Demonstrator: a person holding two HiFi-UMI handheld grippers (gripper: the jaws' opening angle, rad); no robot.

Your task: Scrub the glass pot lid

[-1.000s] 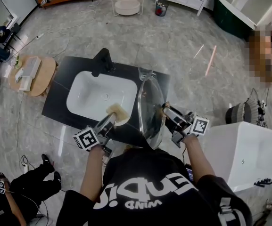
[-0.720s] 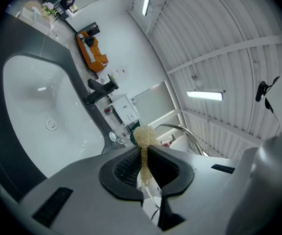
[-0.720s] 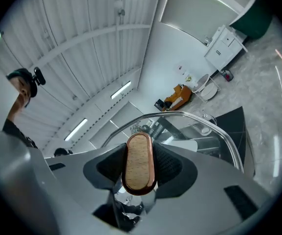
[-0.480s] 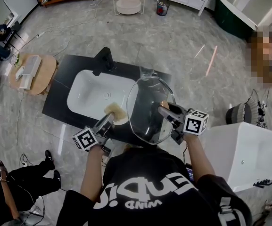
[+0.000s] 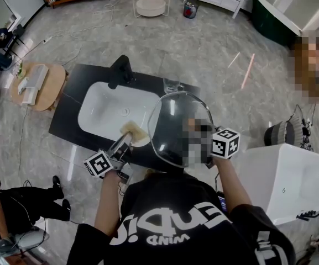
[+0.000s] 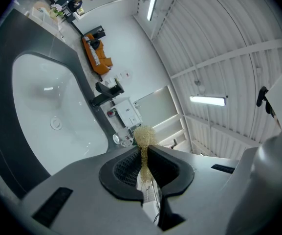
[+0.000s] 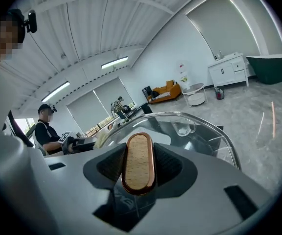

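The glass pot lid hangs over the right end of the black counter, its dome turned up towards the head view. My right gripper is shut on its knob. In the right gripper view the wooden, copper-rimmed knob sits clamped between the jaws of the right gripper, with the lid's glass beyond. My left gripper hovers at the front rim of the white sink, just left of the lid. It is shut on a golden mesh scrubber; the left gripper pinches its lower part.
A black faucet stands behind the basin. A glass cup sits on the counter's far right corner. A white cabinet stands at the right, a round wooden table to the left. A person sits low left.
The right gripper has rolled the lid from edge-on to broad side up and shifted it slightly right. The left gripper with the scrubber has barely moved.
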